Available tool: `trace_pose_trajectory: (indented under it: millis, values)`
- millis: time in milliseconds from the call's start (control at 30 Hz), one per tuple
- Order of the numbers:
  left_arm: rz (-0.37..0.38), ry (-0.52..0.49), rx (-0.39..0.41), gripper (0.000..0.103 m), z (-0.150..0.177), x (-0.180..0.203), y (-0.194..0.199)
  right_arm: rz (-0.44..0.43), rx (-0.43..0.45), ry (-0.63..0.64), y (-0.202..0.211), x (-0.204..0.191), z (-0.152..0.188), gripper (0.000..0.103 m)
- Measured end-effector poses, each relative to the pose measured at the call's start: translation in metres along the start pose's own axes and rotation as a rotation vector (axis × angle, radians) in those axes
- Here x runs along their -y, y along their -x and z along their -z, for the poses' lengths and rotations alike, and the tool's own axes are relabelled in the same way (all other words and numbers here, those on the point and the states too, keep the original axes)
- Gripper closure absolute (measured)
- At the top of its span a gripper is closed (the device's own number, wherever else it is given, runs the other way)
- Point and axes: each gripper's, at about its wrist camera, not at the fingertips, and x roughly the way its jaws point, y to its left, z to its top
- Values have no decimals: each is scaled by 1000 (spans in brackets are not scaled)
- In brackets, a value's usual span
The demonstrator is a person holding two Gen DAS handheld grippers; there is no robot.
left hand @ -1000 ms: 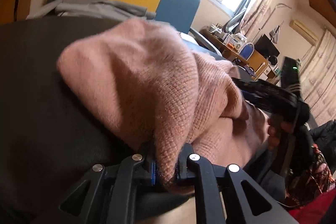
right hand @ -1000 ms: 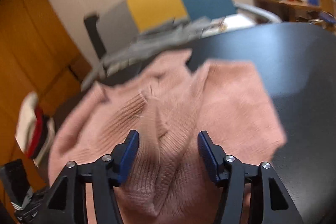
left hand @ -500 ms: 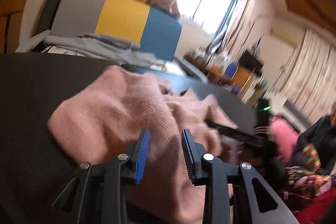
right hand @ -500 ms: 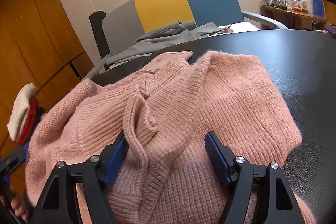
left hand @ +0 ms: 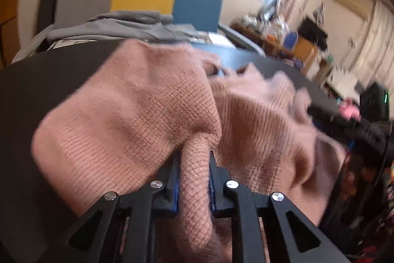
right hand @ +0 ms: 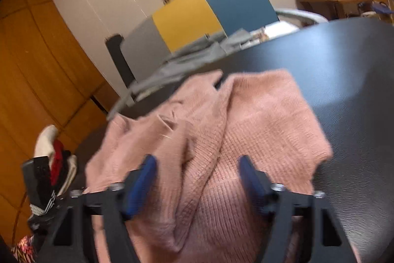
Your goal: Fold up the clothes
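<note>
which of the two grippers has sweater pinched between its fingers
The left gripper: its narrow, closing fingers squeeze a ridge of the pink sweater. The right gripper straddles it, fingers wide apart.

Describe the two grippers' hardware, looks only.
Both match: the left gripper and right gripper have black plastic linkage arms with triangular cut-outs and silver pivot screws. Blue ribbed pads line the jaws. No cables or sleeves are visible.

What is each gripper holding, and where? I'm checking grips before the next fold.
The left gripper is closing on a bunched fold of the pink sweater. The right gripper is closing, its fingers straddling the knit without pinching it.
</note>
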Motion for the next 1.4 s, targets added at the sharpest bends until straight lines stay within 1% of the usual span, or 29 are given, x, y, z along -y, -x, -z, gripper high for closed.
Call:
trace_pose_trajectory:
  millis: [67, 133, 167, 200, 233, 267, 333, 367, 400, 433, 533, 567, 633, 667, 733, 833, 867, 900, 933, 1000, 1033, 1067, 1100, 1133, 1200, 1267, 1367, 1400]
  values:
    - [53, 49, 65, 84, -1, -7, 22, -7, -13, 23, 4, -6, 1, 43]
    - [87, 84, 133, 83, -3, -13, 42, -40, -50, 6, 0, -10, 4, 39]
    - [91, 97, 164, 82, -6, -14, 50, -56, -66, -1, -2, -12, 6, 35]
    - [85, 105, 188, 77, -10, -15, 54, -73, -78, -4, -6, -15, 8, 33]
    - [78, 103, 198, 76, -13, -15, 56, -84, -94, 5, -10, -21, 10, 33]
    - [73, 94, 201, 76, -16, -14, 58, -68, -115, 47, -16, -29, 13, 34]
    - [39, 40, 188, 74, -26, -9, 58, 16, -150, 176, -26, -48, 19, 59]
    - [16, -2, 180, 74, -31, -5, 57, 43, -153, 237, -27, -58, 20, 78]
    - [-2, -50, 176, 73, -36, 0, 56, 37, -145, 265, -24, -65, 19, 81]
    - [-15, -96, 175, 73, -41, 4, 55, 32, -126, 288, -20, -71, 18, 82]
    - [-35, -193, 152, 72, -55, 13, 49, 22, -35, 344, 4, -88, 12, 82]
    - [-39, -209, 144, 72, -58, 14, 47, -3, -15, 363, 10, -91, 13, 82]
    - [-35, -208, 131, 72, -64, 15, 41, -70, 22, 423, 23, -99, 18, 82]
    - [-18, -198, 125, 72, -67, 16, 37, -72, 14, 457, 23, -102, 25, 82]
    - [18, -180, 111, 70, -76, 21, 27, -48, -52, 491, 11, -104, 39, 82]
    - [53, -198, 45, 64, -92, 29, 3, -28, -147, 427, -6, -89, 53, 81]
    - [47, -219, 1, 63, -97, 32, -9, -24, -164, 384, -7, -81, 55, 75]
    - [19, -250, -42, 63, -100, 35, -21, -33, -167, 330, -5, -73, 54, 69]
    - [-21, -288, -76, 62, -101, 37, -32, -54, -169, 270, -2, -64, 52, 68]
    - [-129, -352, -153, 62, -97, 36, -54, -78, -138, 195, 12, -52, 46, 60]
    - [-160, -357, -180, 62, -93, 32, -62, -87, -116, 167, 20, -47, 43, 59]
    - [-164, -335, -195, 62, -87, 25, -66, -89, -94, 147, 28, -42, 41, 58]
    - [-155, -305, -191, 62, -82, 19, -65, -82, -75, 138, 35, -39, 38, 56]
    - [-134, -267, -167, 62, -76, 13, -59, -76, -58, 128, 42, -36, 36, 55]
    - [-97, -204, -124, 62, -67, 2, -46, -73, -40, 106, 48, -31, 34, 48]
    - [-78, -195, -102, 62, -58, -4, -32, -86, -43, 76, 48, -27, 31, 45]
    - [-47, -207, -68, 62, -47, -9, -10, -140, -93, 47, 31, -36, 31, 45]
    - [-37, -214, -60, 62, -44, -10, -4, -137, -110, 63, 26, -41, 32, 49]
